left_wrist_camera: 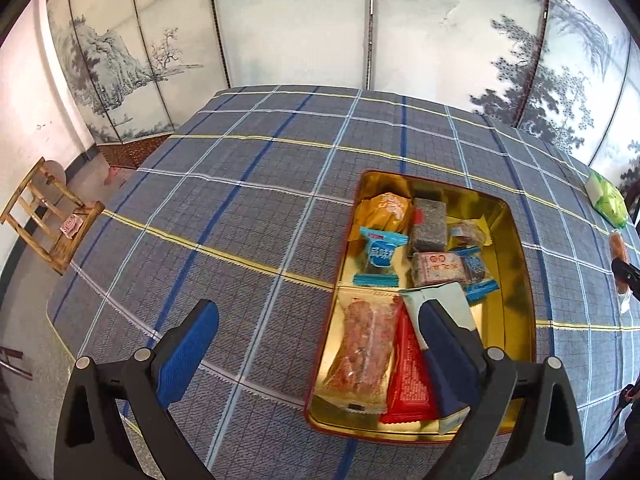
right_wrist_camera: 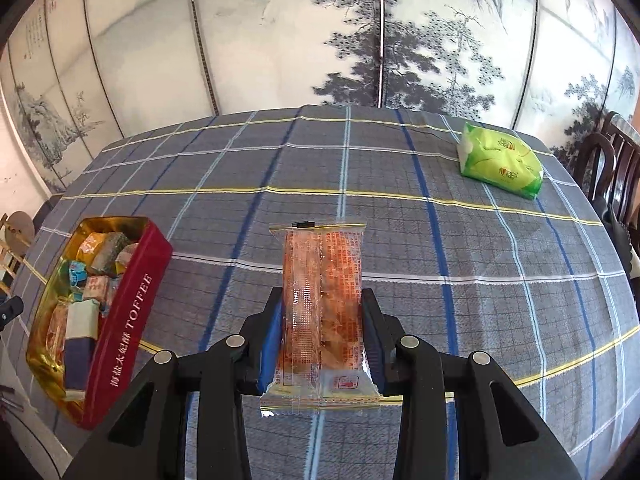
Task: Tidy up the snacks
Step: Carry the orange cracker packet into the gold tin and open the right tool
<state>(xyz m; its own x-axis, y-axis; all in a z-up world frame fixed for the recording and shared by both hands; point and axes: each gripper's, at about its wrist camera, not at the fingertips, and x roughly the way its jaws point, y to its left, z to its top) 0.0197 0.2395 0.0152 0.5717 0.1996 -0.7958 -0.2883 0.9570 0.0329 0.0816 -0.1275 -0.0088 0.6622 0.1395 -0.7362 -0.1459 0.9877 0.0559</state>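
Note:
A red toffee tin (left_wrist_camera: 516, 240) with a gold inside lies open on the checked tablecloth; it also shows at the left of the right wrist view (right_wrist_camera: 132, 304). It holds several wrapped snacks, among them a clear packet of orange snacks (left_wrist_camera: 360, 344) and a red packet (left_wrist_camera: 412, 376). My left gripper (left_wrist_camera: 320, 320) is open and empty, its right finger over the tin, its left finger over the cloth. My right gripper (right_wrist_camera: 323, 304) is shut on a clear orange snack packet (right_wrist_camera: 322, 292), held above the cloth to the right of the tin.
A green tissue pack (right_wrist_camera: 500, 160) lies at the far right of the table, also seen in the left wrist view (left_wrist_camera: 606, 198). A dark wooden chair (right_wrist_camera: 608, 164) stands at the right edge. A wooden stool (left_wrist_camera: 48, 216) stands on the floor to the left. A painted folding screen (right_wrist_camera: 320, 32) stands behind.

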